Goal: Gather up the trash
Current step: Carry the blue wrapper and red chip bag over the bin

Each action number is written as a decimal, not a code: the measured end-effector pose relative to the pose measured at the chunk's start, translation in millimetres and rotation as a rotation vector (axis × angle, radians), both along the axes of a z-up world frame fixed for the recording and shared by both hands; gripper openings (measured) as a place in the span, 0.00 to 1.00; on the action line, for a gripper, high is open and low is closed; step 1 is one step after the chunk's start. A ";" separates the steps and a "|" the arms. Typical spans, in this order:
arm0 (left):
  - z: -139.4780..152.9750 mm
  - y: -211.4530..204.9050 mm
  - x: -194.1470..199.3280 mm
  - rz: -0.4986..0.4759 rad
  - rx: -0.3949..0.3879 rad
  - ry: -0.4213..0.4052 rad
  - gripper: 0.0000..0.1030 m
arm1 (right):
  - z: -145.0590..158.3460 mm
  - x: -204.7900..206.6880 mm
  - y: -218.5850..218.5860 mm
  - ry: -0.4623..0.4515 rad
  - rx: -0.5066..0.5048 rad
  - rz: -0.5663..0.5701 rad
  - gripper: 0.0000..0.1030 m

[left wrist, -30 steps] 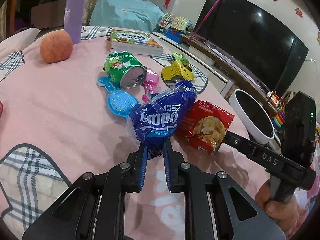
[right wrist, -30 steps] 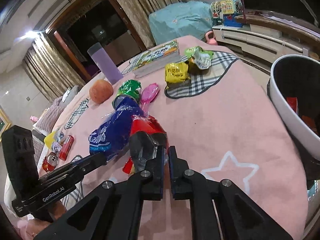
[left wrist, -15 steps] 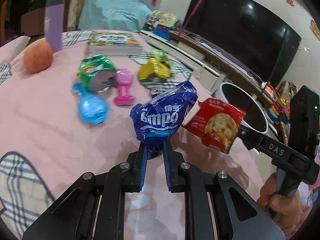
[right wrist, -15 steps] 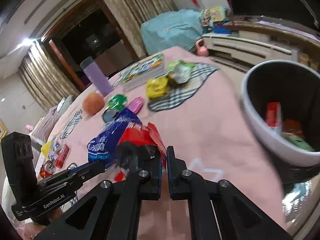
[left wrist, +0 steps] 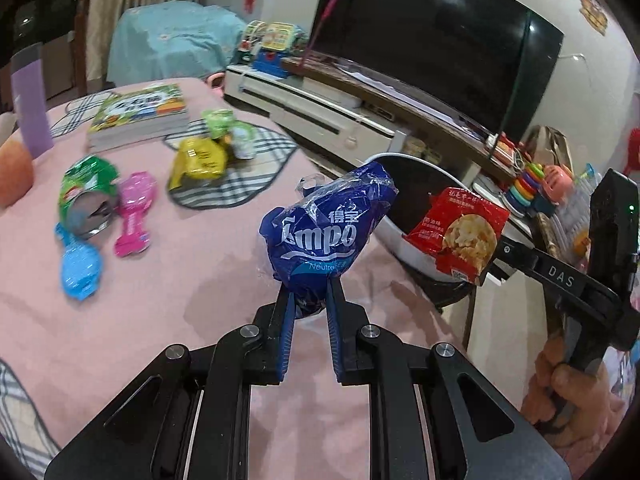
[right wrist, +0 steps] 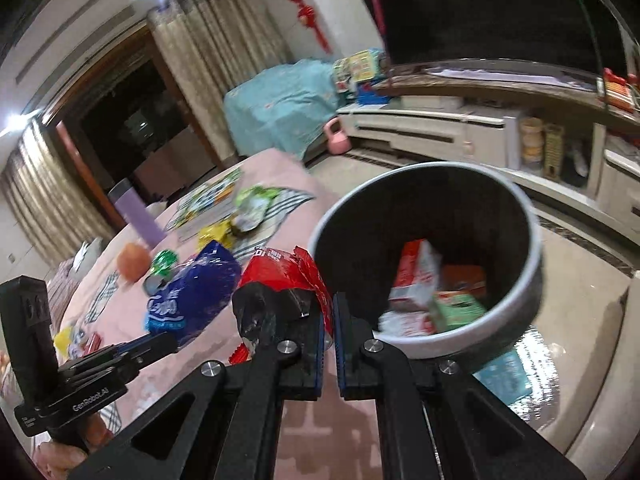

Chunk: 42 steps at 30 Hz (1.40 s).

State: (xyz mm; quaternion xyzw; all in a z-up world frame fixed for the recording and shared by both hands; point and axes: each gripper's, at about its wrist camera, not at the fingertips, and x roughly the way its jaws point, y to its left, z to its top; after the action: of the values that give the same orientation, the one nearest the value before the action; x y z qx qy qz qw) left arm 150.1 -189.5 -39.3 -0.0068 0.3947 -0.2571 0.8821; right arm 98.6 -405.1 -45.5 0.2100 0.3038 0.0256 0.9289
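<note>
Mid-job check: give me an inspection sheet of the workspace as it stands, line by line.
Surface: pink tablecloth with plaid patches.
Job's things: blue Tempo wrapper and red snack packet both lifted; trash bin beside the table, cartons already inside.
Clutter: green can, yellow packet, pink and blue wrappers, book, purple cup, orange fruit.
Grippers: left gripper clamps the blue wrapper; right gripper clamps the red packet near the bin's rim.
Cables: nothing seen.
Surroundings: TV on a low cabinet, toys, curtains.
</note>
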 end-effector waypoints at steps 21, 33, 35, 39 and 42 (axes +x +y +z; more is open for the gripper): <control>15.2 -105.0 25.4 -0.152 0.111 -0.032 0.14 | 2.7 7.8 -67.8 0.035 -0.030 -0.111 0.04; 6.4 -140.7 46.5 -0.199 0.136 0.005 0.14 | 1.4 27.5 -84.2 0.090 -0.070 -0.104 0.06; 3.6 -144.0 48.8 -0.202 0.142 0.011 0.14 | 0.4 30.6 -84.6 0.098 -0.078 -0.105 0.07; -2.1 -145.6 53.9 -0.204 0.144 0.033 0.14 | -3.6 37.0 -86.4 0.121 -0.094 -0.102 0.08; -4.6 -147.0 58.1 -0.207 0.144 0.047 0.14 | -6.5 41.6 -86.9 0.136 -0.109 -0.097 0.08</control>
State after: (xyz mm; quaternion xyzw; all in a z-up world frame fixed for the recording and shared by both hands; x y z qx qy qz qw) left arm 208.3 -336.4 -43.9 0.0911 0.4312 -0.3175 0.8396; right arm 140.3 -492.0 -52.0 0.1749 0.3568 -0.0503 0.9163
